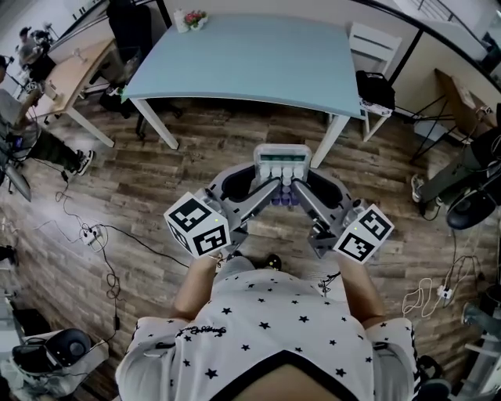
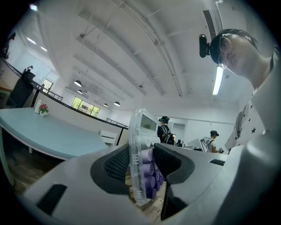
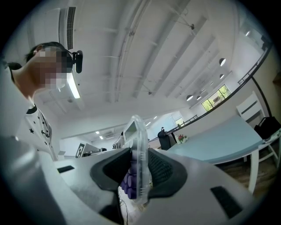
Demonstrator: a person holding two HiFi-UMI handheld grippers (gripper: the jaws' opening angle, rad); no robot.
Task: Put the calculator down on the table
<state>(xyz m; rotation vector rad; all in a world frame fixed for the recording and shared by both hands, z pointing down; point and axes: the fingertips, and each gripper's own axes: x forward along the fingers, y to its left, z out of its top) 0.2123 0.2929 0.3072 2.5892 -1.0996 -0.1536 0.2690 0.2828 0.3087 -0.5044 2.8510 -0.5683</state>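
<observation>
Calculator [image 1: 282, 160] | gripped by left tongs [image 2: 142, 161], right tongs [image 3: 140, 172] | purple keys [image 2: 148, 172], print unreadable

One calculator [image 1: 283, 174] is in view. Two tools show, the left tool [image 1: 268, 193] and the right tool [image 1: 302, 193], carrying two marker cubes, the left cube [image 1: 197, 224] and the right cube [image 1: 364, 233]. Two desks stand ahead: one pale blue desk [image 1: 250, 63] and one wooden desk [image 1: 74, 74]. There is one white chair [image 1: 369, 43] and one flower pot [image 1: 192, 19]. The left gripper view shows two background figures, a nearer person [image 2: 164, 129] and a farther person [image 2: 214, 138].
</observation>
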